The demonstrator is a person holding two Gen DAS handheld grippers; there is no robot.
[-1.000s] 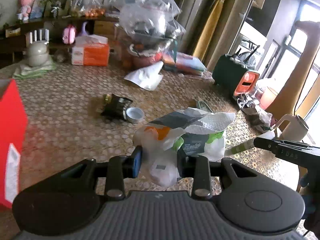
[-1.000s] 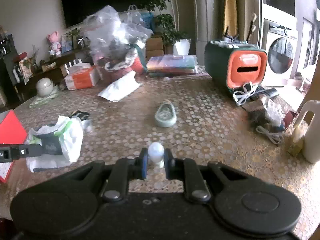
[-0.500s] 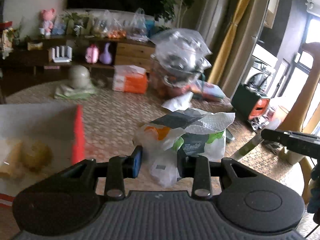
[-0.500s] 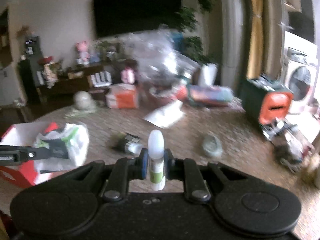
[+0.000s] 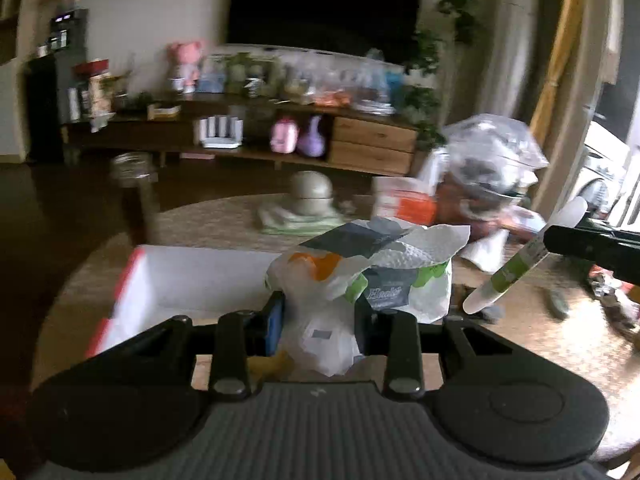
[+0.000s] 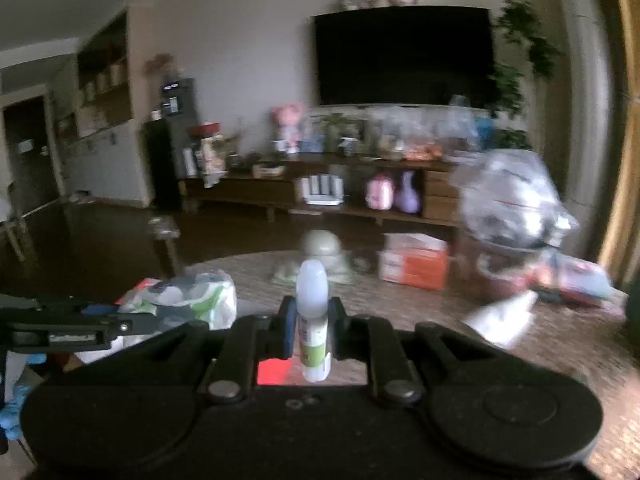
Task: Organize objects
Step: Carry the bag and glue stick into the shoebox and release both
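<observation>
A crumpled bag (image 5: 360, 280) is gripped by the left gripper (image 5: 318, 330) at lower centre, above the box (image 5: 192, 276); a tube (image 6: 312, 320) is clamped by the right gripper (image 6: 311, 330).

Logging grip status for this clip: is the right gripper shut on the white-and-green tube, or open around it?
Shut on it. The right gripper has both pads against the tube, which stands upright between them, off the table.
</observation>
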